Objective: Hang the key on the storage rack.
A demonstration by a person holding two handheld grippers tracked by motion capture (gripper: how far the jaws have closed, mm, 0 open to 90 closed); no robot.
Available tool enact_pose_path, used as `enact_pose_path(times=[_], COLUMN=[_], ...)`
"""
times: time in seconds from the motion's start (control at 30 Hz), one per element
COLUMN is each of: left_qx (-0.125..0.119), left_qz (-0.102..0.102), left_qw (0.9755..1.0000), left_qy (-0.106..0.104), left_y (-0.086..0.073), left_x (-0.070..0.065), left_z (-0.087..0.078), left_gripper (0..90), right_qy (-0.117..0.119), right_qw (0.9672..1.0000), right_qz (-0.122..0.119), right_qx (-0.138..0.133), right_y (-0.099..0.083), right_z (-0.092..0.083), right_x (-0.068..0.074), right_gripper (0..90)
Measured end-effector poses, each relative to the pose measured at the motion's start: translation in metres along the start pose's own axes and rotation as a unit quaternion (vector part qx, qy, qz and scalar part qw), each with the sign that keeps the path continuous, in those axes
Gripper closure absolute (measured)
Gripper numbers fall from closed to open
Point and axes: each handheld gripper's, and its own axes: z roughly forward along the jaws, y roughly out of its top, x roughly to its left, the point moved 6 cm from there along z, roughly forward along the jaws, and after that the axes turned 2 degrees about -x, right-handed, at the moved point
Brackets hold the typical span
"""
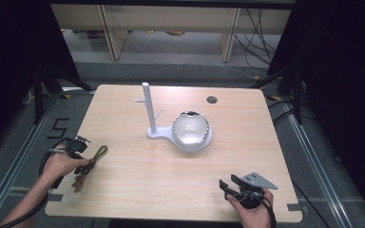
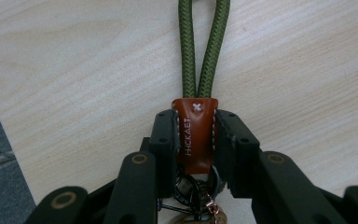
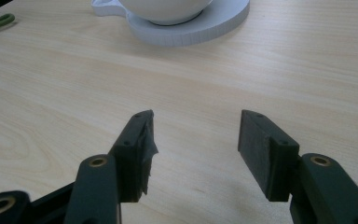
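Your left gripper (image 2: pixel 195 140) is clamped on the brown leather tab (image 2: pixel 195 135) of a keychain lanyard, its two black jaws pressing the tab's stitched sides, so the grasp looks made. Straight ahead of those jaws the olive-green cord loop (image 2: pixel 203 46) runs out flat along the wooden table (image 2: pixel 307 70); behind the tab, toward your hand, metal rings (image 2: pixel 193 186) and a small charm hang between the jaw arms. From the high view the same left gripper (image 1: pixel 83 159) sits at the table's near left corner, with the cord loop (image 1: pixel 100 153) pointing away from it toward the middle, and the lanyard lies on the tabletop, not yet lifted. Well beyond the loop, up and to your right, stands the white peg stand (image 1: pixel 148 109) with short side pegs, and touching its base is a white holder carrying a glass bowl (image 1: pixel 190 127) with a dark rim. Your right gripper (image 1: pixel 235 189) rests low at the near right, well apart from all this; its jaws gape wide with nothing between them, aimed at the bowl's white base (image 3: pixel 191 28). By my reading, the pick-up is secured; what remains is lifting the lanyard, carrying it to the stand and hooking the loop over a peg.
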Motion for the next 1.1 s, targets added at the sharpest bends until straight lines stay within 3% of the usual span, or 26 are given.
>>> enact_pose_path(times=[0.1, 0.17, 0.27, 0.3, 0.4, 0.43, 0.57, 0.6, 0.63, 0.67, 0.73, 0.77, 0.8, 0.83, 0.87, 0.9, 0.93, 1.0, 1.03, 1.07, 1.1], left_qx=[-0.019, -0.02, -0.047, -0.069, -0.088, -0.099, -0.133, -0.147, -0.151, -0.17, -0.176, -0.194, -0.194, -0.207, -0.21, -0.223, -0.218, -0.248, -0.253, -0.274, -0.289], left_qz=[0.001, 0.015, 0.015, 0.017, 0.019, 0.02, 0.014, 0.006, 0.014, 0.012, 0.014, 0.007, 0.007, 0.005, 0.008, 0.008, 0.022, 0.007, 0.007, -0.003, -0.015], left_qw=[0.9998, 0.9997, 0.9988, 0.9975, 0.9959, 0.9949, 0.991, 0.9889, 0.9884, 0.9852, 0.9841, 0.9808, 0.9808, 0.9783, 0.9775, 0.9747, 0.9757, 0.9687, 0.9675, 0.9616, 0.9572], left_qy=[0.002, 0.002, -0.006, -0.004, -0.001, -0.003, -0.014, -0.018, -0.016, -0.016, -0.017, -0.017, -0.017, -0.016, -0.016, -0.014, -0.008, -0.007, -0.009, -0.007, -0.012], left_y=[-0.002, -0.003, -0.006, -0.008, -0.01, -0.011, -0.015, -0.015, -0.016, -0.016, -0.018, -0.018, -0.018, -0.018, -0.019, -0.02, -0.022, -0.021, -0.023, -0.022, -0.022], left_x=[-0.003, -0.003, -0.006, -0.007, -0.008, -0.009, -0.012, -0.014, -0.013, -0.014, -0.014, -0.016, -0.016, -0.017, -0.017, -0.018, -0.016, -0.018, -0.018, -0.019, -0.021], left_z=[-0.002, -0.007, -0.011, -0.013, -0.017, -0.018, -0.025, -0.025, -0.026, -0.028, -0.029, -0.031, -0.031, -0.031, -0.033, -0.034, -0.035, -0.037, -0.037, -0.038, -0.038], left_gripper=[69.0, 69.0, 68.9, 68.9, 69.0, 69.0, 68.9, 68.9, 69.0, 68.9, 68.9, 69.0, 69.0, 69.0, 69.0, 69.0, 69.0, 68.9, 68.9, 68.9, 68.9], right_qy=[0.004, 0.004, 0.008, 0.01, 0.01, 0.001, 0.0, 0.0, 0.002, 0.002, 0.001, 0.003, 0.003, 0.003, 0.003, 0.004, 0.003, 0.002, -0.002, 0.0, -0.001], right_qw=[1.0, 1.0, 0.9999, 0.9999, 0.9999, 0.9995, 0.9997, 0.9998, 0.9997, 0.9997, 0.9997, 0.9996, 0.9996, 0.9996, 0.9997, 1.0, 1.0, 0.9999, 0.9999, 0.9999, 0.9999], right_qz=[0.007, 0.007, 0.006, 0.009, 0.009, 0.029, 0.021, 0.02, 0.025, 0.025, 0.023, 0.026, 0.026, 0.024, 0.024, 0.006, 0.006, 0.007, 0.013, 0.013, 0.013], right_qx=[0.003, 0.002, -0.004, -0.006, -0.007, 0.01, 0.012, 0.005, 0.007, 0.007, 0.012, 0.011, 0.011, 0.011, 0.011, 0.006, 0.006, 0.007, 0.009, 0.008, 0.008], right_y=[-0.001, -0.001, -0.001, 0.0, -0.001, -0.003, -0.003, -0.002, -0.002, -0.002, -0.003, -0.003, -0.003, -0.003, -0.003, -0.002, -0.002, -0.002, -0.003, -0.002, -0.002], right_z=[0.0, 0.0, 0.001, 0.001, 0.001, -0.002, -0.002, -0.001, -0.001, -0.001, -0.002, -0.002, -0.002, -0.001, -0.001, -0.001, -0.001, -0.001, -0.001, -0.001, -0.001], right_x=[0.001, 0.0, 0.0, 0.0, 0.0, 0.003, 0.002, 0.002, 0.003, 0.003, 0.003, 0.004, 0.004, 0.003, 0.003, 0.0, 0.0, 0.0, 0.001, 0.001, 0.001], right_gripper=[46.4, 46.3, 46.3, 46.2, 46.2, 46.2, 46.2, 46.2, 46.2, 46.2, 46.2, 46.3, 46.3, 46.3, 46.3, 46.3, 46.3, 46.3, 46.3, 46.3, 46.3])
